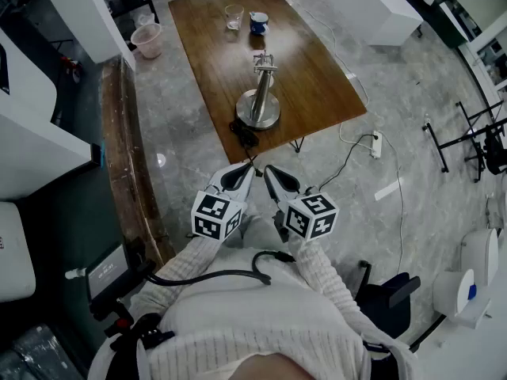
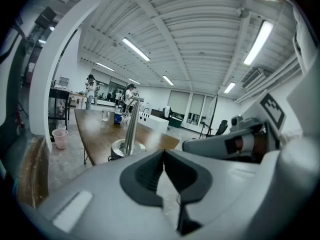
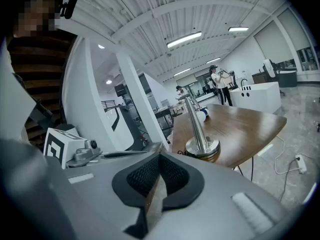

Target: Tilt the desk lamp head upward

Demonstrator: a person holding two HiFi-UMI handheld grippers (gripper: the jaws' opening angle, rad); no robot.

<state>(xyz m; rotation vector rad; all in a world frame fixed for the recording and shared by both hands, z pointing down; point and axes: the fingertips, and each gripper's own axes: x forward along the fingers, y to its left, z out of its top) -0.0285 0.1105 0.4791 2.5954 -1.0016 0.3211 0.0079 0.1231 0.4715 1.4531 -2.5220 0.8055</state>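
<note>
A silver desk lamp [image 1: 260,93] stands near the front edge of a brown wooden table [image 1: 317,77], on a round metal base with a slanted stem and a small head [image 1: 264,58] at the top. The lamp [image 2: 131,129] shows ahead in the left gripper view, and the lamp [image 3: 198,126] also appears in the right gripper view. My left gripper [image 1: 249,167] and right gripper [image 1: 268,169] are held side by side in front of my chest, short of the table. Both are shut with nothing between the jaws.
A glass [image 1: 234,17] and a blue-and-white cup [image 1: 258,23] sit at the table's far end. A pink bin [image 1: 148,40] stands on the floor at the left. A black plug and cord [image 1: 243,133] lie by the lamp base; a power strip [image 1: 377,143] lies on the floor at the right.
</note>
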